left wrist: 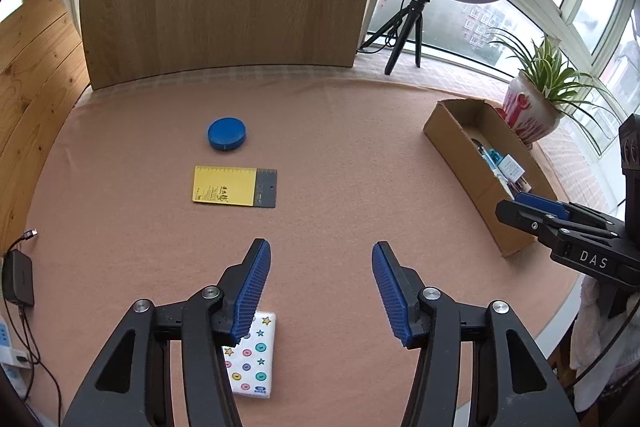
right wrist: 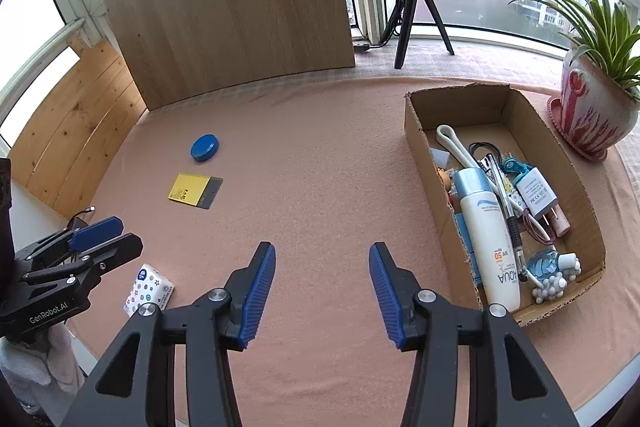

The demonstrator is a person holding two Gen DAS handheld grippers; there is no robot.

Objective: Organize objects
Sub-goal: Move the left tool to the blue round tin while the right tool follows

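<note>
The surface (right wrist: 320, 167) wears a salmon-pink cloth. The round disc (left wrist: 227, 133) is solid blue, and the card (left wrist: 234, 186) is yellow with a grey strip along one end. The tissue pack (right wrist: 148, 289) is white, dotted with coloured buttons and stars. The box (right wrist: 416, 131) is plain brown cardboard; the bottle (right wrist: 490, 227) inside is white with a pale blue cap. The plant pot (right wrist: 592, 111) is white with red markings. Both tongs (left wrist: 321, 291) (right wrist: 322, 293) are black with ribbed blue pads.

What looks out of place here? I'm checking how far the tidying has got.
Three items lie loose on the pink cloth outside the cardboard box: a blue round tin, a yellow card and a tissue pack. Nothing looks spilled or damaged.
</note>
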